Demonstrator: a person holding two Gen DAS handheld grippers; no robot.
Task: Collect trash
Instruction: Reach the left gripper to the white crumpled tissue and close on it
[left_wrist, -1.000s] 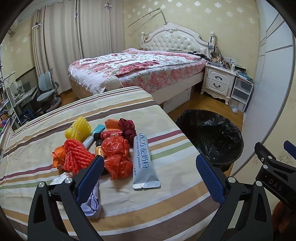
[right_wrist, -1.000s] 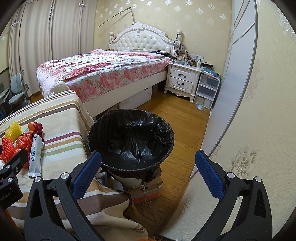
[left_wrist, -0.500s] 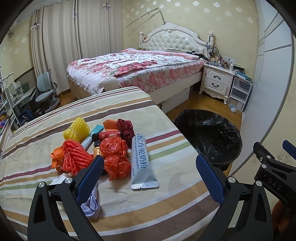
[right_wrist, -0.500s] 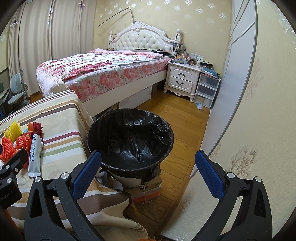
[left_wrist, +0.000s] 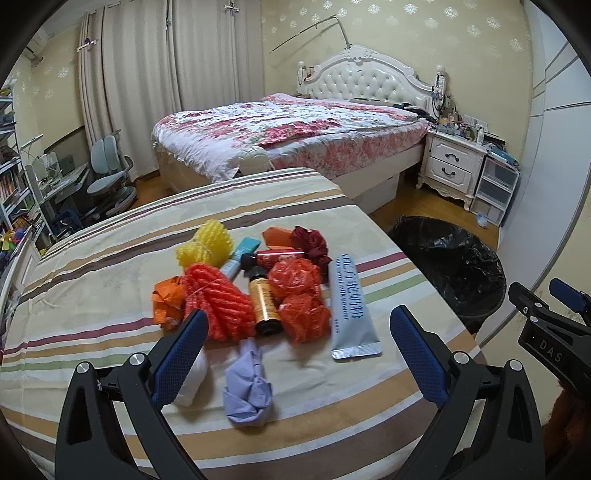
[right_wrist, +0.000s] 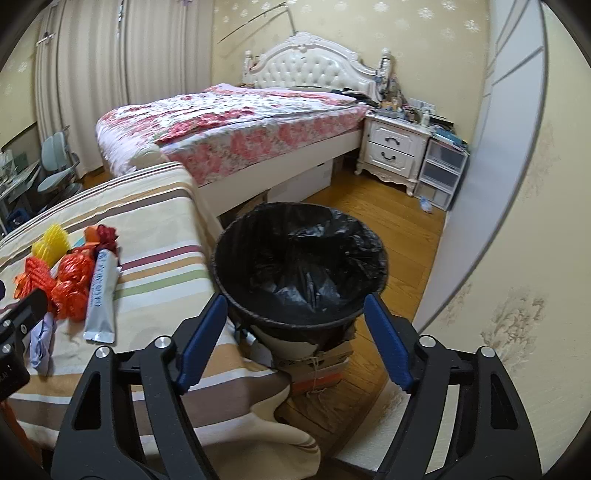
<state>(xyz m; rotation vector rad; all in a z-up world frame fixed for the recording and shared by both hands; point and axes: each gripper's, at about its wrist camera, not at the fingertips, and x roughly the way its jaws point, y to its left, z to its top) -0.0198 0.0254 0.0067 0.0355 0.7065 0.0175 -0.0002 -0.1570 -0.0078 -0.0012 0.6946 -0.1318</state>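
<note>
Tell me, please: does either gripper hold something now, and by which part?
Nothing is held. The left gripper is open above the trash pile, its fingers touching no item. The right gripper is open in front of the black-lined bin.

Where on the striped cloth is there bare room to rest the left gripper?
Bare striped cloth lies left of the trash pile, up to the far edge, and right of the blue sachet toward the black-lined bin. The middle is crowded.
</note>
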